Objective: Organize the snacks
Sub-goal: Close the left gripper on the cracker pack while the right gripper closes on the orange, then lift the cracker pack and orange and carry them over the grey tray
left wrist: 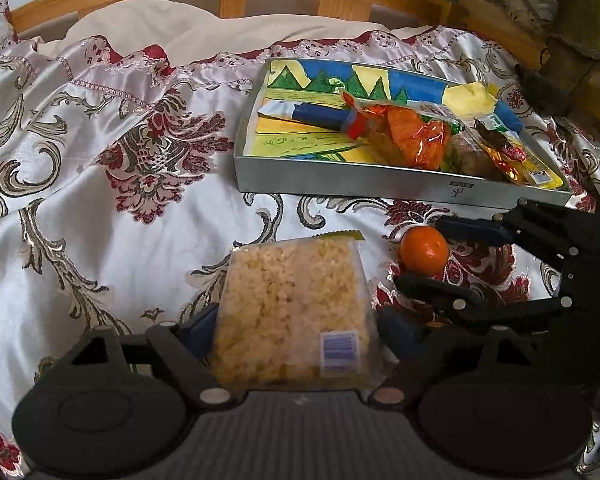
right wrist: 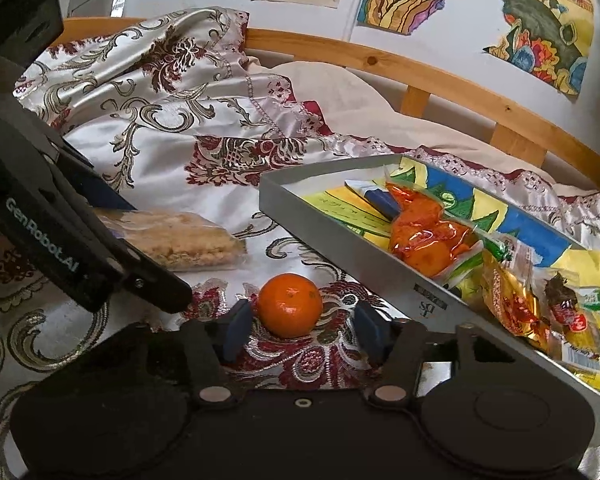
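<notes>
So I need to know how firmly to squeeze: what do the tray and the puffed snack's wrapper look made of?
Tray: seemingly stiff card or thin metal, matte grey, with crisp straight walls. Puffed snack's wrapper: thin clear plastic film, glossy, contents visible through it.

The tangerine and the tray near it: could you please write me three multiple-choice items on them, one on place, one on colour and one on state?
1. Relative to the tray, where does the tangerine lie?
A. Inside it, among the wrapped snacks
B. Outside it, on the bedspread
C. Hidden underneath it

2. What colour is the tray's outer wall?
A. Red
B. Bare wood
C. Silver-grey

3. What state is the tangerine in?
A. Whole and unpeeled
B. Peeled into segments
C. Cut in halves

Answers:
1. B, as both views show it resting on the patterned cloth in front of the tray's near wall.
2. C, as the near wall looks plain silver-grey in both views.
3. A, as its orange skin is unbroken all round the side that shows.
</notes>
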{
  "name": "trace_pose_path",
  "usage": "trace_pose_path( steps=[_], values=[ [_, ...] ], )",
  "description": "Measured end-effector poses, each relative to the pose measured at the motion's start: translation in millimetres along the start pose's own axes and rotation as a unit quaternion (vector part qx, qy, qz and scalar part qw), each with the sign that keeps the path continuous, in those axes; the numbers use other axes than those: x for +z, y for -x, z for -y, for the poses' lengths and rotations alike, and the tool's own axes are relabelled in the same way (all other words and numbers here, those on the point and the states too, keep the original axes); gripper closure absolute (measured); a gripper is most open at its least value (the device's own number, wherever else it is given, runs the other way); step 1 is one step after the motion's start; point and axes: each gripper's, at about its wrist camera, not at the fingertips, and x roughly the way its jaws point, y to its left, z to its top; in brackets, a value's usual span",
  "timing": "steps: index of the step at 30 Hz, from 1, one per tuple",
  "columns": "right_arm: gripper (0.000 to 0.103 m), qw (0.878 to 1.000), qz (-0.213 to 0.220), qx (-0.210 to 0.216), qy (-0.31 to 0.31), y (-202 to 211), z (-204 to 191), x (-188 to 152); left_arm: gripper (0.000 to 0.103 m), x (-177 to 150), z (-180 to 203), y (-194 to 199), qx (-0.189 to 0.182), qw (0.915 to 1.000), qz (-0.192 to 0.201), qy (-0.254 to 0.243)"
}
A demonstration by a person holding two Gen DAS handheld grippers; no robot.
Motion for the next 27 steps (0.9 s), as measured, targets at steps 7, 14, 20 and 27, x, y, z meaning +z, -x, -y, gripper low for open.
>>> trace_pose_path(
  steps=[7,14,20,27],
  values=[
    [0.067,0.998,0.001,0.030,-0.063,-0.1,10.3,-0.3,0.028,1.0,-0.3,0.7,0.002,1.0000,-0.001,0.001],
    [0.068,0.998,0.021,0.018,-0.053,7.2,6.9,0.5,0.030,1.6,0.3,4.7,0.003,0.9995,0.016,0.029],
    [0.068,0.997,0.067,-0.005,-0.047,22.7,10.3,9.8,0.030,5.4,-2.2,19.1,0.001,0.9959,0.066,0.061],
    [0.068,0.989,0.106,-0.071,-0.077,36.0,40.4,25.8,0.030,36.4,4.7,26.4,0.014,0.9886,0.130,0.075]
  ],
)
